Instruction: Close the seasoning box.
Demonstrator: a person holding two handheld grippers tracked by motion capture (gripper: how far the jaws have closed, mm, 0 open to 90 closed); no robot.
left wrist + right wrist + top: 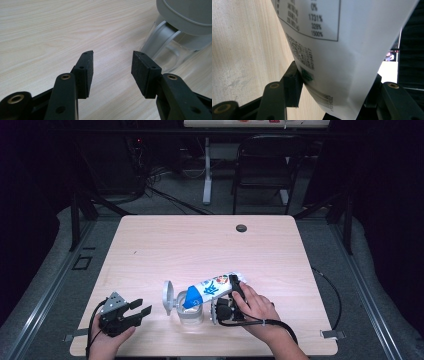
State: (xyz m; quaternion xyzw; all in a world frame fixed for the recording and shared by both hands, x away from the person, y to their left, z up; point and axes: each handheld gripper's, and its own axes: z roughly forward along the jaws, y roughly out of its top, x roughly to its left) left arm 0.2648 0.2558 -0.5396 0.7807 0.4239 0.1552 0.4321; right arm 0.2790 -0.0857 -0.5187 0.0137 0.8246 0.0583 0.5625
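Note:
A white pouch (pixel 212 287) with blue print leans down to the left, its blue end inside the mouth of a clear container (pixel 192 316) near the table's front edge. The container's grey lid (pixel 168 296) stands flipped open on its left side. My right gripper (pixel 234 286) is shut on the pouch's upper end; in the right gripper view the printed back of the pouch (pixel 342 50) sits between the jaws of that gripper (pixel 334 82), with the left pad pressed on it. My left gripper (pixel 142 307) rests left of the container, open, nothing between its jaws (pixel 112 67). The container (pixel 172 47) lies just ahead to its right.
The light wooden table (pixel 200 245) has a dark cable hole (pixel 241 228) near its far edge. A black folding chair (pixel 265 165) and floor cables stand beyond the table. A cable (pixel 330 285) trails off the table's right edge.

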